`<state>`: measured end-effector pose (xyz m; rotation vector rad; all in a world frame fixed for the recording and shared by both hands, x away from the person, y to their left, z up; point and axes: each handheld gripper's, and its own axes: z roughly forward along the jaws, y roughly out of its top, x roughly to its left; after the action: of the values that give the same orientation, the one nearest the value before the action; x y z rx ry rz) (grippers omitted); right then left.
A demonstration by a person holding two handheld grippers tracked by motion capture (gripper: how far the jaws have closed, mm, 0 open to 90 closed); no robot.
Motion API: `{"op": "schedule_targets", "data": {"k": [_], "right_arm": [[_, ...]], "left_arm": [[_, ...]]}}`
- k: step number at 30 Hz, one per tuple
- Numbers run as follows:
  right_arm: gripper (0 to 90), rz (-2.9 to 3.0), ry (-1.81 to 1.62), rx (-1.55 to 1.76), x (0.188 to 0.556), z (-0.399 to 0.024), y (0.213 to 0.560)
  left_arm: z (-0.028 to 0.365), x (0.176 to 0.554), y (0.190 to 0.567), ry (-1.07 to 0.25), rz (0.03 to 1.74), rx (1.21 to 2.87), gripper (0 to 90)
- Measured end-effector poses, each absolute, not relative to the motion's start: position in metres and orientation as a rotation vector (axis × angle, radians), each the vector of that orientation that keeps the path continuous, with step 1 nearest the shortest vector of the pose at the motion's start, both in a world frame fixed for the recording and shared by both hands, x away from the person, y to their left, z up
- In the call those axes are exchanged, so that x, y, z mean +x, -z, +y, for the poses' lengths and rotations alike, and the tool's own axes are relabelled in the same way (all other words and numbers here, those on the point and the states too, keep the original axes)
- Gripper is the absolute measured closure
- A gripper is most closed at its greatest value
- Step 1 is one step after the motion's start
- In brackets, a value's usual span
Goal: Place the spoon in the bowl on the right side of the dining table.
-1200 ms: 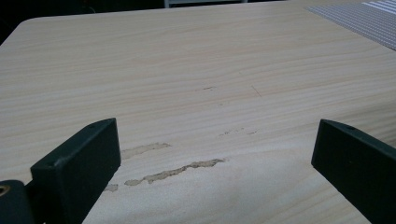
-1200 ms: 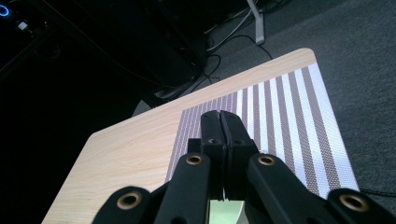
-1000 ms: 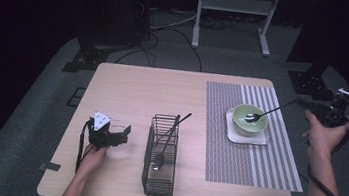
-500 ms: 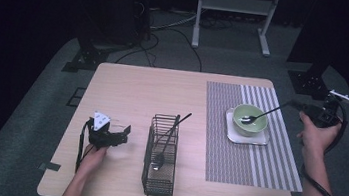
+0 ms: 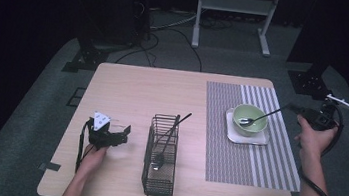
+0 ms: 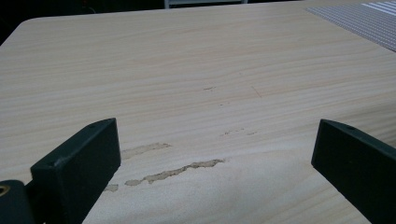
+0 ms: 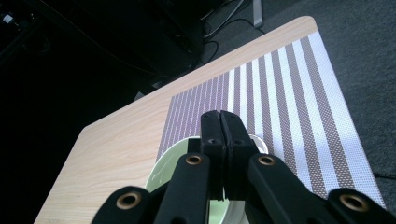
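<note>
A pale green bowl (image 5: 254, 129) sits on a small white square plate (image 5: 230, 133) on the striped placemat (image 5: 275, 163) at the table's right. A black-handled spoon (image 5: 262, 116) lies with its head in the bowl and its handle rising to the right. My right gripper (image 5: 296, 111) is past the table's right edge, shut on the handle's end. In the right gripper view the jaws (image 7: 219, 116) are pressed together over the bowl (image 7: 168, 170), and they hide the spoon. My left gripper (image 5: 125, 133) rests open on the bare wood at the left, nothing between its fingers (image 6: 79, 168).
A black wire basket (image 5: 157, 179) stands at the front middle with a black-handled utensil (image 5: 172, 133) leaning out of it. Bare wooden tabletop (image 6: 210, 70) stretches ahead of the left gripper. A white stand (image 5: 234, 4) and cables lie on the floor behind the table.
My right hand has sunk and come slightly toward the table, lowering the spoon's head deeper into the bowl. The left gripper has kept still.
</note>
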<state>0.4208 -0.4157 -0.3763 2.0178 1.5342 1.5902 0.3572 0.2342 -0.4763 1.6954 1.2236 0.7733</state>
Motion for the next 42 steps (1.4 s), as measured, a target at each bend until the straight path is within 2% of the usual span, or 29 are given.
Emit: {"op": "schedule_targets", "data": {"k": [23, 36, 42], "right_arm": [[87.3, 1.481, -1.644, 2.106, 0.425, -0.419, 0.405], [77.7, 1.505, -1.628, 2.146, 0.428, -0.421, 0.411], [70.2, 1.531, -1.601, 2.15, 0.428, -0.419, 0.412]], "left_arm": [[0.234, 0.357, 0.476, -0.771, 1.229, 1.693, 0.3], [0.235, 0.358, 0.476, -0.769, 1.232, 1.69, 0.4], [0.234, 0.358, 0.477, -0.773, 1.229, 1.691, 0.3]]}}
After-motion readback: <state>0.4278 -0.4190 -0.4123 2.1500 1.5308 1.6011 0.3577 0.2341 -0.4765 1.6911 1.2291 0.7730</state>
